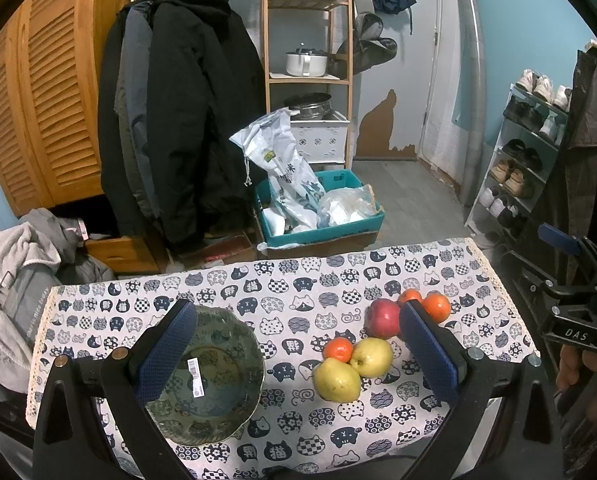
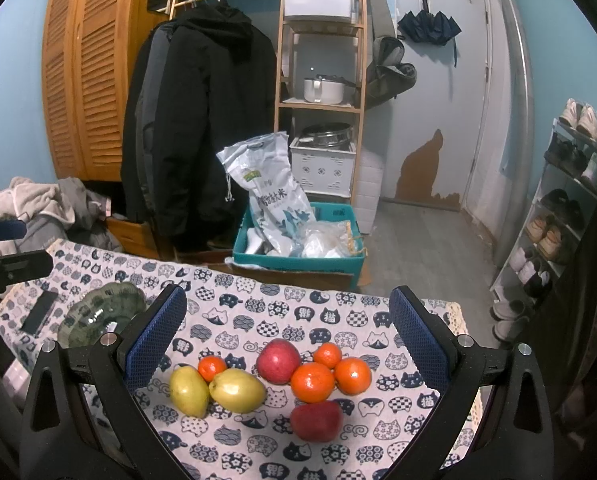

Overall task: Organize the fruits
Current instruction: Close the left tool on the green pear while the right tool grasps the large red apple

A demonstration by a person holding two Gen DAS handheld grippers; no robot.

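A green patterned bowl (image 1: 214,376) stands empty on the cat-print tablecloth (image 1: 298,304); it also shows in the right wrist view (image 2: 98,312). Fruits lie in a cluster: two yellow pears (image 2: 218,390), two red apples (image 2: 278,360), several oranges (image 2: 312,382). My left gripper (image 1: 298,352) is open, above the table between the bowl and the fruit. My right gripper (image 2: 286,336) is open and empty, hovering over the fruit cluster. The pears (image 1: 350,368), an apple (image 1: 382,317) and oranges (image 1: 436,306) show in the left wrist view too.
A black phone (image 2: 40,312) lies at the table's left end. Beyond the far edge stand a teal crate (image 2: 298,248) with bags, a hanging black coat (image 2: 202,120), a wooden shelf rack (image 2: 322,80) and a shoe rack (image 2: 558,208).
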